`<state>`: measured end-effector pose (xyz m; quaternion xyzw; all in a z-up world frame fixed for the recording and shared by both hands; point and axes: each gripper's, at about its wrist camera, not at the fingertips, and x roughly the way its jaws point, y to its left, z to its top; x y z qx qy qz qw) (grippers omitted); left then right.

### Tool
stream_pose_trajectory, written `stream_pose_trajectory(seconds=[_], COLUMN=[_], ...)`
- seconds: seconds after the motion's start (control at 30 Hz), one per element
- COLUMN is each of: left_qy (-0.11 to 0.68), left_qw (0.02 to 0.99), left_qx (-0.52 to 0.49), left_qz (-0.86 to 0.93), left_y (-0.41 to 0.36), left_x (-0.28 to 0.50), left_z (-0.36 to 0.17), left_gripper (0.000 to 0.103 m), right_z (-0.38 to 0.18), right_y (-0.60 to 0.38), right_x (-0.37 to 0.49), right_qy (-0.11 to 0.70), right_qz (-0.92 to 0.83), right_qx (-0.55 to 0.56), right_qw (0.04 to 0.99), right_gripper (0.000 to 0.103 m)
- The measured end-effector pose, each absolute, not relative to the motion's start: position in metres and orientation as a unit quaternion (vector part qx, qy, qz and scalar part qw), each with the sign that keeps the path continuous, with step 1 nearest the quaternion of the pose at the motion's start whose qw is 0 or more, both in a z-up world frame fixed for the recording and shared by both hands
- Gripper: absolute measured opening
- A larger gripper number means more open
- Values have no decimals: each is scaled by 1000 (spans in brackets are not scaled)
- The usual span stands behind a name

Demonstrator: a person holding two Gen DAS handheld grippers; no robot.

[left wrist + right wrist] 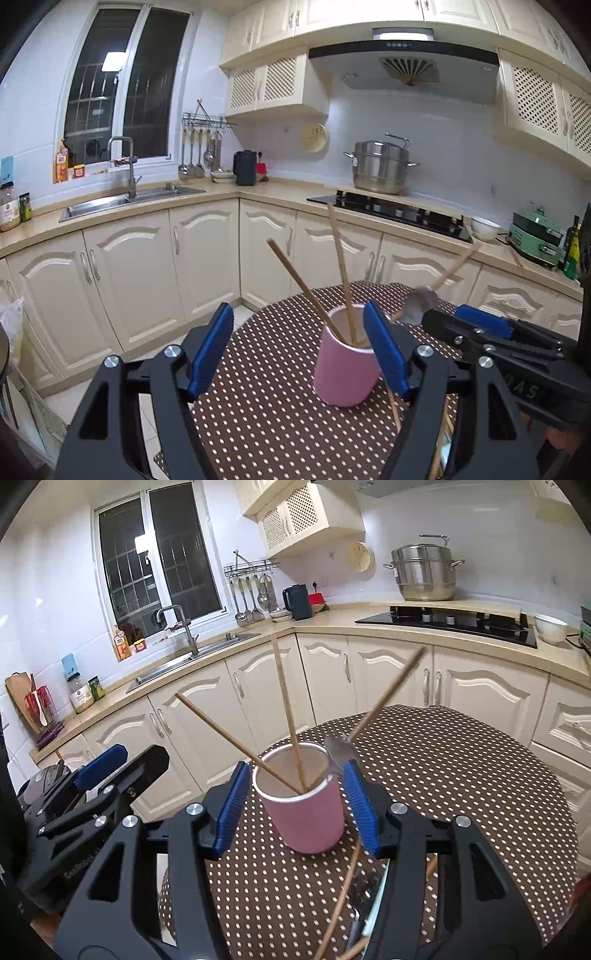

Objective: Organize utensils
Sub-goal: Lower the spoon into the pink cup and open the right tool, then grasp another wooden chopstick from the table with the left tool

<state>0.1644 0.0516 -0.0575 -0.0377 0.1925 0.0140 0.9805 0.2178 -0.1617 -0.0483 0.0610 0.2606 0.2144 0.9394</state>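
Both claws, left [299, 354] and right [295, 808], gape released around one pink cup [306, 812] holding two chopsticks [286, 701].

A pink cup [306, 812] stands upright on the dotted desk [461, 775], holding two wooden chopsticks [286, 701] leaning toward eleven and twelve o'clock; a blurred spoon [341, 751] tilts over its rim toward one o'clock.

- The spoon [341, 751] by the pink cup [306, 812] is motion-blurred; its bowl's outline is unclear.
- The right gripper's [297, 806] blue pads hide whether they touch the cup.
- Utensils [360, 904] at the bottom edge are cut off and partly hidden behind the gripper frame.
- Jar labels [82, 696] on the counter are too small to read.
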Motion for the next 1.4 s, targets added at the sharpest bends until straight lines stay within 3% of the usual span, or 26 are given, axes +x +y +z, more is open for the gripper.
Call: stream_pose_trajectory(seconds=[0.2, 0.57, 0.8, 0.9, 1.33, 1.4], left_qy=[234, 429, 472, 484, 512, 518], left_qw=[971, 885, 860, 850, 824, 820], left_qx=[-35, 16, 73, 115, 187, 188], left_qz=[-35, -179, -177, -175, -157, -155], left_y=[30, -57, -98, -118, -159, -161], left_x=[159, 196, 217, 223, 262, 264], left_z=[-69, -134, -155, -161, -182, -189], left_gripper=[72, 72, 71, 51, 44, 23], right_z=[-55, -96, -120, -126, -136, -137], right_y=[-201, -266, -292, -298, -312, -313], right_x=[198, 185, 182, 183, 186, 187], right_qy=[272, 346, 382, 389, 397, 399], right_qz=[186, 119, 101, 100, 101, 102], right_qx=[64, 81, 93, 99, 114, 117], right_qw=[942, 927, 914, 911, 905, 904], right_gripper=[54, 55, 58, 58, 59, 59])
